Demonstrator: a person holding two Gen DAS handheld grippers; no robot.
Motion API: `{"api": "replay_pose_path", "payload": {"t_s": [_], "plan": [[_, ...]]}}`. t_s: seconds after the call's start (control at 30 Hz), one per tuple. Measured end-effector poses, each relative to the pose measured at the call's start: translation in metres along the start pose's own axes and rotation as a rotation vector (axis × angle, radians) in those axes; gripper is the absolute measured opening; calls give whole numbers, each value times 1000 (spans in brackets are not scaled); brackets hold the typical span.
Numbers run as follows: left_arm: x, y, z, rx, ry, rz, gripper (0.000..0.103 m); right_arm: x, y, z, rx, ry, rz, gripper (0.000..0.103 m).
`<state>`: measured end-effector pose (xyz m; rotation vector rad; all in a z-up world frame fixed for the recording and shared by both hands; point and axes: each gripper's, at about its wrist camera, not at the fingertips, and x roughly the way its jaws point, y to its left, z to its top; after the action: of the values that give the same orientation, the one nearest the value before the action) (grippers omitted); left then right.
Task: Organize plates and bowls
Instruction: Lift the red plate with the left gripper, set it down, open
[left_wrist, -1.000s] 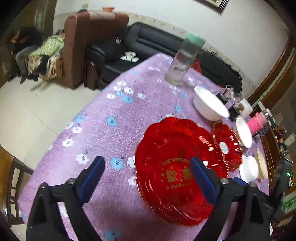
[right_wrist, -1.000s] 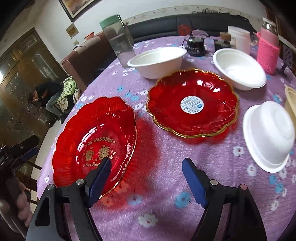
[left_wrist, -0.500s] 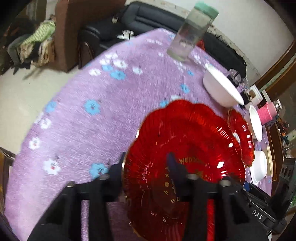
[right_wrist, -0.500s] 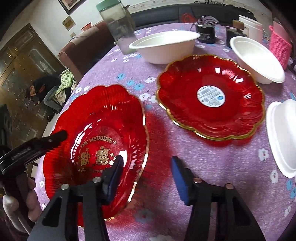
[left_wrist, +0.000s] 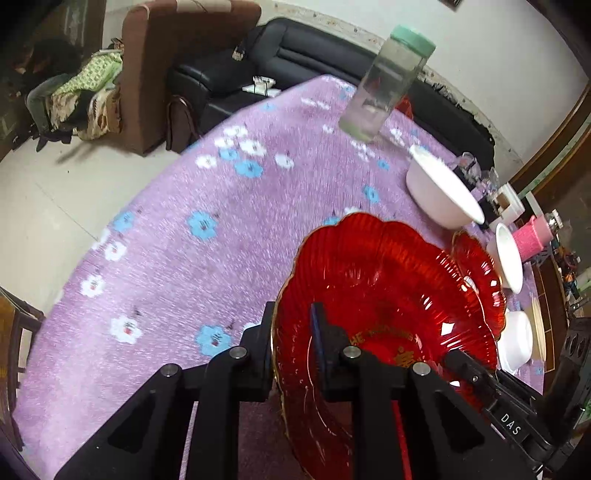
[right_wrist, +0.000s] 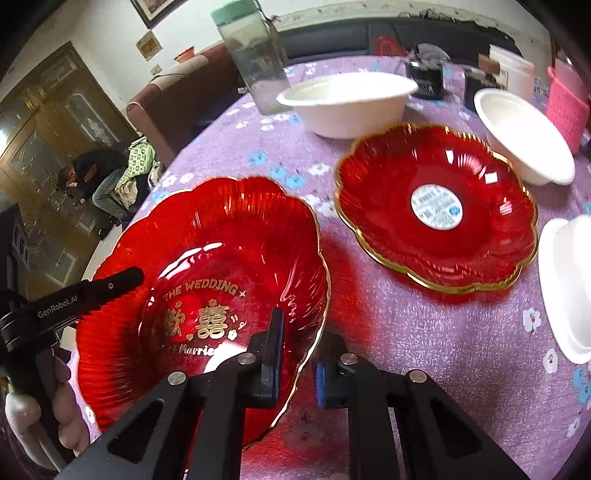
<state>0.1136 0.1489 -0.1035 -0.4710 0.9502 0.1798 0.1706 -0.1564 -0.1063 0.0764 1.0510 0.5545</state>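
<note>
While the left claw (left_wrist: 291, 339) sits clamped on the wedding plate's (right_wrist: 207, 280) near rim, the right claw (right_wrist: 295, 354) is closing w/ the opposite rim between its jaws.

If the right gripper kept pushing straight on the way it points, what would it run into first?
The right gripper is closing on the rim of the red wedding plate, so that plate would go along. Beyond it, the first thing in line looks like the second red plate, though depth is hard to judge.

Home living room: black sofa (left_wrist: 306, 55), brown armchair (left_wrist: 173, 48), cloth-covered table (left_wrist: 221, 229)
</note>
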Motion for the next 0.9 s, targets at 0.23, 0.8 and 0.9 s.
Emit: {"api": "replay_pose_path", "payload": {"t_s": [0.23,0.8,0.9], "plan": [[-17,20,7,-32,-47,29,17,-4,27,9,-68,-38,11,15],[9,41,2,-64,-22,91,19,35,39,5,-94,-24,0,15],[9,40,2,-71,-26,102,20,38,36,5,-90,-14,9,17]]}}
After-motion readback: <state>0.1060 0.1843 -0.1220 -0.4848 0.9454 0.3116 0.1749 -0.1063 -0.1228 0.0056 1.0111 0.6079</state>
